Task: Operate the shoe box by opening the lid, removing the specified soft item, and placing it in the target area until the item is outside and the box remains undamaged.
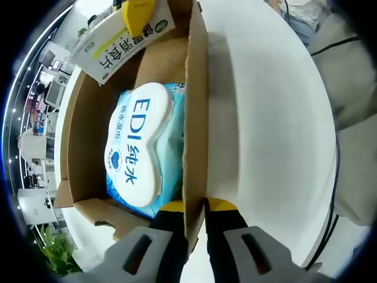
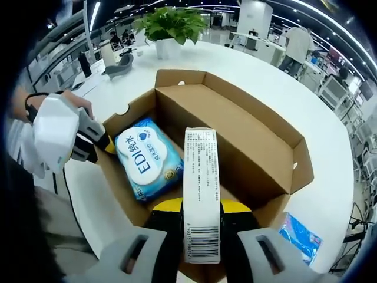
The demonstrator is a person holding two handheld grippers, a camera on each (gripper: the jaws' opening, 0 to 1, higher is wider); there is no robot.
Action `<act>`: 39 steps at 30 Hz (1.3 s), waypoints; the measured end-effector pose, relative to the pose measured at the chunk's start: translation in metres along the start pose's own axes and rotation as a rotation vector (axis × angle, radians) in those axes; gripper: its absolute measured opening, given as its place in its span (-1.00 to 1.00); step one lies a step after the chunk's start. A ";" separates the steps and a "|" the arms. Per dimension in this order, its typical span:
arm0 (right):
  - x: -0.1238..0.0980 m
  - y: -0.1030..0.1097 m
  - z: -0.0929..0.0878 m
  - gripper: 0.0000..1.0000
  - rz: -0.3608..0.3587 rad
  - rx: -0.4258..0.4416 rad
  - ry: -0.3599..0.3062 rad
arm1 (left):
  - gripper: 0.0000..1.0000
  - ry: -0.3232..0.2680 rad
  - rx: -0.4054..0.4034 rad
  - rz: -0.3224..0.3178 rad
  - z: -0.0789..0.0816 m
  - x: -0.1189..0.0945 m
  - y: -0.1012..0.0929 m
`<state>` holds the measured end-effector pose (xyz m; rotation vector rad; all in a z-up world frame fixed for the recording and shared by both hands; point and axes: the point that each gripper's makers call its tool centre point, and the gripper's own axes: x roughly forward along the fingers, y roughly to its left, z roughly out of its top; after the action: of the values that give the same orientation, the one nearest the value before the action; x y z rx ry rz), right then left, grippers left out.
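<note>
The brown cardboard shoe box lies open on a white table. Inside it rests a blue wet-wipes pack with a white lid. My left gripper is shut on the box's side wall, one jaw inside and one outside. In the right gripper view, my right gripper is shut on a slim white carton with a barcode, held above the box. The wipes pack lies at the box's left end, beside the left gripper. The carton and right gripper also appear over the box's far end.
The box lid stands open on the right side. A small blue packet lies on the round white table beside the box. A potted plant stands at the far edge. A person's hand holds the left gripper.
</note>
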<state>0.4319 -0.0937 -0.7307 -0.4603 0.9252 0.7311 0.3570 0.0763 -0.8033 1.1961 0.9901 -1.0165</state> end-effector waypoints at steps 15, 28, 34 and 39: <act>-0.020 0.007 0.008 -0.63 0.000 0.066 -0.073 | -0.85 0.002 -0.004 0.001 0.000 0.000 0.000; -0.036 0.005 0.011 -0.63 -0.014 0.075 -0.107 | -0.85 0.002 -0.004 0.003 0.000 -0.001 0.000; -0.042 0.007 0.013 -0.63 -0.017 0.086 -0.121 | -0.85 0.002 -0.003 0.005 0.000 -0.001 0.000; -0.046 0.007 0.012 -0.63 -0.027 0.094 -0.134 | -0.85 0.003 -0.004 0.005 -0.001 -0.001 0.000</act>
<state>0.4155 -0.0981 -0.6857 -0.3357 0.8226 0.6826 0.3569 0.0769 -0.8027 1.1965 0.9905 -1.0084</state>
